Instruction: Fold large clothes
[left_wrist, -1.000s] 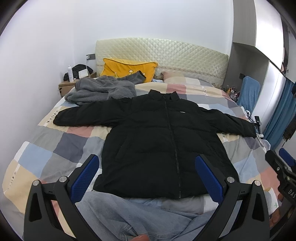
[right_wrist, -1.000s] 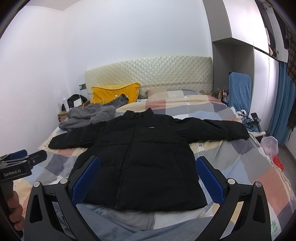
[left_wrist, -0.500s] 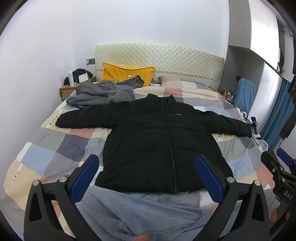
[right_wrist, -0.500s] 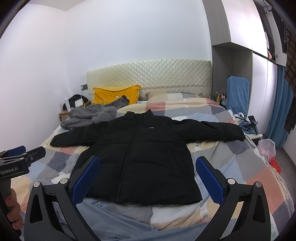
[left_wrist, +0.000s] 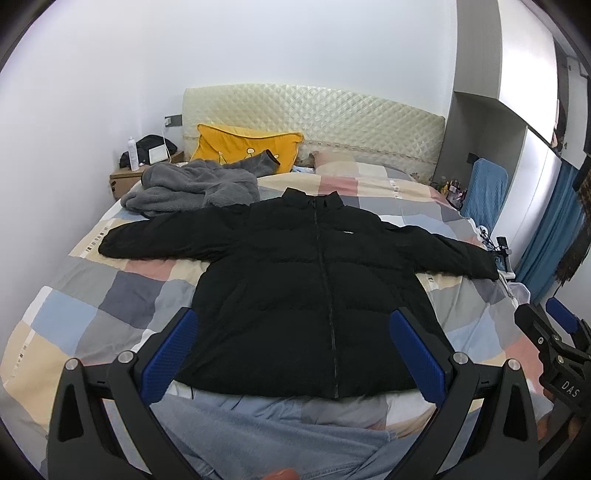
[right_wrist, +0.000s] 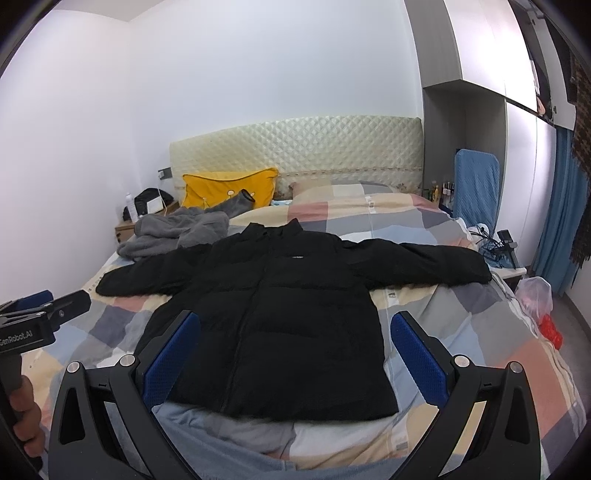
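Note:
A black puffer jacket (left_wrist: 303, 280) lies flat and zipped on the checked bed, both sleeves spread out sideways; it also shows in the right wrist view (right_wrist: 280, 317). My left gripper (left_wrist: 295, 354) is open and empty, held back above the jacket's hem. My right gripper (right_wrist: 295, 354) is open and empty too, held above the hem at the foot of the bed. Each gripper shows at the edge of the other's view.
A grey fleece garment (left_wrist: 192, 188) and a yellow pillow (left_wrist: 243, 147) lie near the headboard. Light blue and grey clothes (left_wrist: 280, 435) lie at the bed's foot. A nightstand (left_wrist: 129, 177) stands left; a blue chair (right_wrist: 476, 184) and plastic bag (right_wrist: 535, 299) right.
Both grippers have pulled back and risen a little, so more of the bed and jacket shows. The jacket has not moved.

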